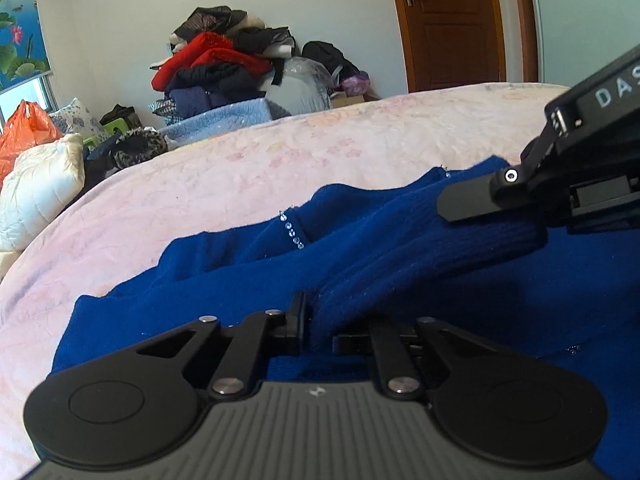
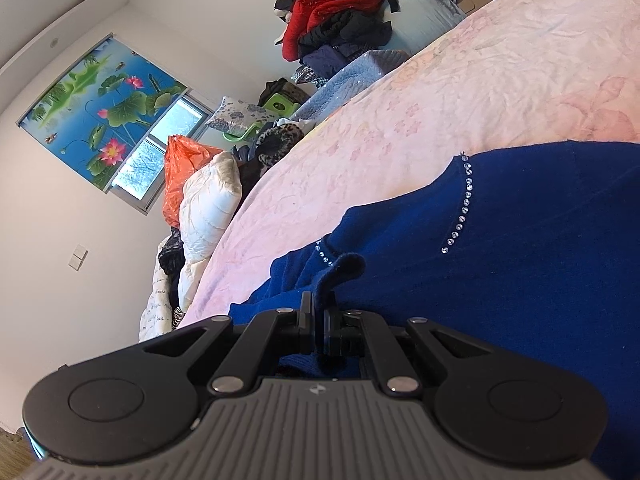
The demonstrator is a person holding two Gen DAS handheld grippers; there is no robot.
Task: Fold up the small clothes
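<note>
A royal-blue knit sweater (image 1: 400, 264) with lines of rhinestones (image 1: 291, 232) lies rumpled on a pink flowered bedspread (image 1: 240, 176). In the left wrist view my left gripper (image 1: 320, 326) is shut on a raised fold of the sweater near its lower edge. My right gripper (image 1: 468, 204) comes in from the right, its black finger lying on a ribbed roll of the same garment. The right wrist view shows the right gripper (image 2: 319, 314) shut on a pinched flap of the blue sweater (image 2: 520, 260), close to a rhinestone trim (image 2: 460, 220).
Beyond the bed's far edge a pile of red, black and navy clothes (image 1: 224, 60) leans on the wall beside a wooden door (image 1: 452, 20). A white quilted bundle (image 1: 36, 188) and an orange plastic bag (image 1: 24, 128) sit at the left. Bare bedspread (image 2: 440, 100) stretches past the sweater.
</note>
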